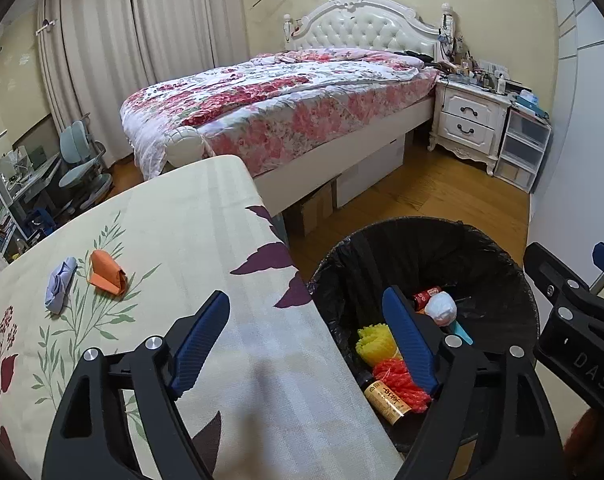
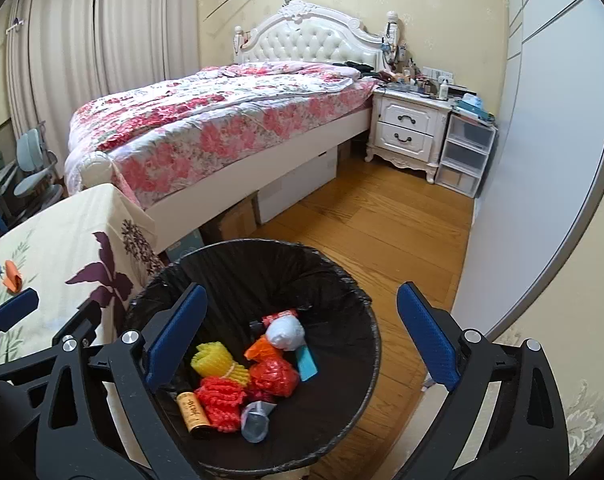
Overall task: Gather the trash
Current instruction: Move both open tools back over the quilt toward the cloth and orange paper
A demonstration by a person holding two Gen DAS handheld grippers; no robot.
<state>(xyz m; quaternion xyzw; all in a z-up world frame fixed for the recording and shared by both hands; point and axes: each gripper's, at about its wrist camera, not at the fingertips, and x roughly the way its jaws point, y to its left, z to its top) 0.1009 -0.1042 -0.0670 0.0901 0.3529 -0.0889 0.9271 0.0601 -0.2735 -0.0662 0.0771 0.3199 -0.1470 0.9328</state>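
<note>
The letters "DAS" stand in pale print on the black body of the right hand-held gripper (image 1: 581, 280), cut off at the picture's edge; the brown bottle (image 1: 385, 398) in the bin carries a gold label with characters too small to read.

The left gripper's finger (image 1: 409, 344) hides part of the bin's (image 1: 513, 280) trash; the bottle (image 2: 192, 408) label is too small to read; nightstand (image 2: 411, 126) clutter is too small to tell; the desk (image 1: 18, 184) is cut off.
</note>
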